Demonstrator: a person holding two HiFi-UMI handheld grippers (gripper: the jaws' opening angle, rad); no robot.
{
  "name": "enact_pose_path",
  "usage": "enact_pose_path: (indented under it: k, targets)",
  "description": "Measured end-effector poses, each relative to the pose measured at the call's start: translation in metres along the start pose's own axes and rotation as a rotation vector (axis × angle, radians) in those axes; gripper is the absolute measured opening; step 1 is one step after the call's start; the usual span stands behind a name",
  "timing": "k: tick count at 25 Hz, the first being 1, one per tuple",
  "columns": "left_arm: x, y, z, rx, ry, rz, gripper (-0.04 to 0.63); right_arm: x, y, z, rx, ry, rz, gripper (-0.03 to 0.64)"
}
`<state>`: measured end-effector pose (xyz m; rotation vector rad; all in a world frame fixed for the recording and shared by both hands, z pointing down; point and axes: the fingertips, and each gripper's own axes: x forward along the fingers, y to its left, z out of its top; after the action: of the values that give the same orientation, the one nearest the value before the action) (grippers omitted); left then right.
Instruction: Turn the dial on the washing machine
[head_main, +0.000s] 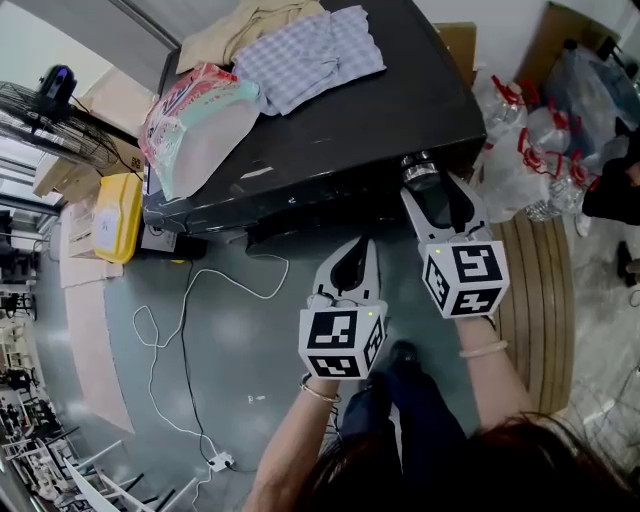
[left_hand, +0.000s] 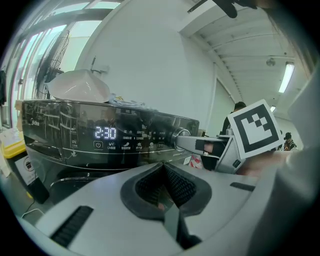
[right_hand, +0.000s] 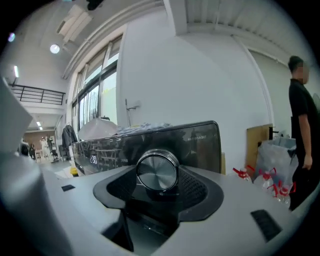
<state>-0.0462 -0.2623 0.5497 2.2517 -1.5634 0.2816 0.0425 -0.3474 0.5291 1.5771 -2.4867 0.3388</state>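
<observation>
- The washing machine (head_main: 330, 130) is a dark one with a glossy front panel, and its lit display (left_hand: 105, 133) shows 2:30.
- The dial (right_hand: 157, 172) is a round, brushed-metal knob at the right end of that front panel, well to the right of the display.
- The right tongs (head_main: 432, 183) are closed on the dial, with a pad pressed against each side of the knob.
- The left tongs (head_main: 366, 248) are closed and empty, with their tips together. They hang near the person, left of the right tongs and short of the panel.
- On the machine's lid lie a checked cloth (head_main: 310, 50), a beige cloth (head_main: 235, 30) at the far edge, and a pink and green plastic pack (head_main: 200, 120) at the left.
- A yellow container (head_main: 118, 215) stands just left of the machine, and a white cable (head_main: 185, 330) trails over the floor.
- Clear bags of bottles (head_main: 540, 150) are piled to the right, with a person in black (right_hand: 300, 125) beside them.
</observation>
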Motion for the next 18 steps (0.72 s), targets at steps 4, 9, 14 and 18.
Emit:
enact_pose_path:
  k: [4,9,14,18]
  targets:
    - [-0.002,-0.001,-0.001,0.001,0.002,-0.001,0.014,0.000,0.000,-0.001,0.026,-0.005,0.009,0.284]
    - [-0.003,-0.001,0.002,-0.001,0.001,0.000,0.015,-0.003,0.002,0.004,-0.027,-0.004,0.008,0.284]
    - [-0.008,-0.001,0.010,0.004,-0.005,0.004,0.014,-0.011,0.001,0.005,-0.044,0.009,-0.008,0.264]
    - [-0.015,0.001,0.018,0.002,-0.012,0.017,0.015,-0.020,0.000,0.009,-0.050,0.019,-0.018,0.225]
